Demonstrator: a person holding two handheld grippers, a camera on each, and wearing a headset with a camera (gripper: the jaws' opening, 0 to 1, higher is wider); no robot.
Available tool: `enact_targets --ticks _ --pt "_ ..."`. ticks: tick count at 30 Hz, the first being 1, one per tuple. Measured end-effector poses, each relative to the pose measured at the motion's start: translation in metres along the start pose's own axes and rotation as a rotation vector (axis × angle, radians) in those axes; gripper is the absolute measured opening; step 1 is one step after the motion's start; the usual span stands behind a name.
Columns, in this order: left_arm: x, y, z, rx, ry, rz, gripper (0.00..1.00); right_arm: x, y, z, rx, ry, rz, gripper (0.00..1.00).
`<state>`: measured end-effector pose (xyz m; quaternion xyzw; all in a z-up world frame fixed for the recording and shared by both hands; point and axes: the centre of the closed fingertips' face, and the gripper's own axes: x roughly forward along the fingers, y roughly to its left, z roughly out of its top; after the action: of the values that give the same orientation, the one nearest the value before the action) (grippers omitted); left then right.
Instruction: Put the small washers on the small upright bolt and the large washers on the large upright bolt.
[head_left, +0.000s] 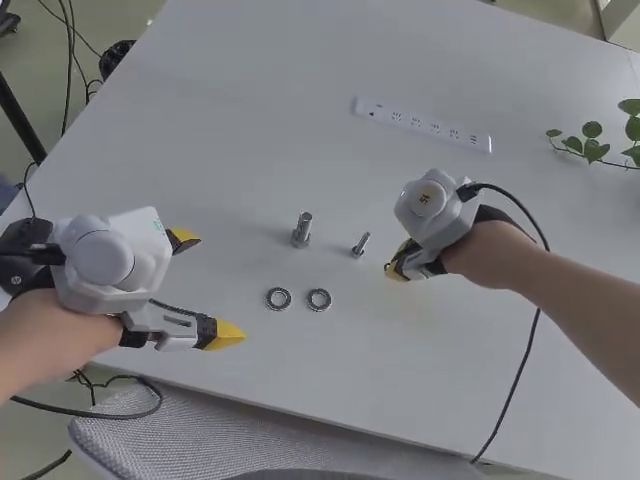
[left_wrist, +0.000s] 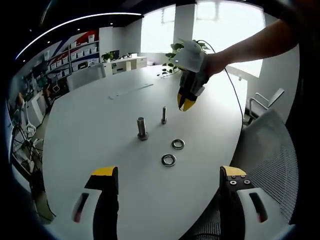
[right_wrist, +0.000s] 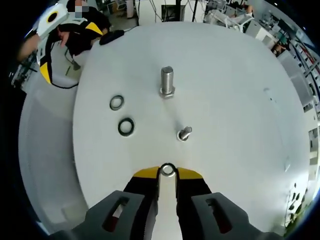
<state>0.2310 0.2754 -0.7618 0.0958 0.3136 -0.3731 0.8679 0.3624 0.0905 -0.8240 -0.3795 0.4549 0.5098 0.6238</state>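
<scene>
On the white table (head_left: 240, 110) the large bolt (head_left: 302, 229) and the small bolt (head_left: 361, 244) stand upright side by side. In front of them lie two washers (head_left: 278, 298) (head_left: 319, 299), flat on the table. My right gripper (head_left: 398, 268) hovers just right of the small bolt, shut on a small washer (right_wrist: 168, 170) pinched between its yellow tips. In its own view the small bolt (right_wrist: 184, 133) is a short way ahead and the large bolt (right_wrist: 167, 81) beyond. My left gripper (head_left: 205, 286) is open at the near left, nothing in it, facing the washers (left_wrist: 168, 160) (left_wrist: 177, 144).
A white power strip (head_left: 422, 124) lies at the far side of the table. Plant leaves (head_left: 598, 142) reach in at the right edge. A grey mesh chair (head_left: 190, 440) sits below the near table edge. A cable (head_left: 525, 350) trails from the right gripper.
</scene>
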Motion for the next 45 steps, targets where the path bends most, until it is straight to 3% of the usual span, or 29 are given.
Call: enact_targets --ticks 12,26,34,45 --pt "0.002 0.002 0.002 -0.013 -0.011 0.012 0.84 -0.002 -0.026 0.023 -0.022 -0.031 -0.018 0.12" --pt "0.005 0.006 -0.003 -0.011 -0.002 0.019 0.90 -0.004 -0.020 0.048 -0.049 -0.061 -0.023 0.12" --pt "0.005 0.009 -0.004 -0.012 -0.006 0.021 0.94 0.006 -0.025 0.048 -0.064 -0.042 -0.014 0.12" --pt "0.007 0.008 -0.006 -0.022 -0.007 0.017 0.99 0.004 -0.019 0.048 -0.085 -0.027 -0.021 0.12"
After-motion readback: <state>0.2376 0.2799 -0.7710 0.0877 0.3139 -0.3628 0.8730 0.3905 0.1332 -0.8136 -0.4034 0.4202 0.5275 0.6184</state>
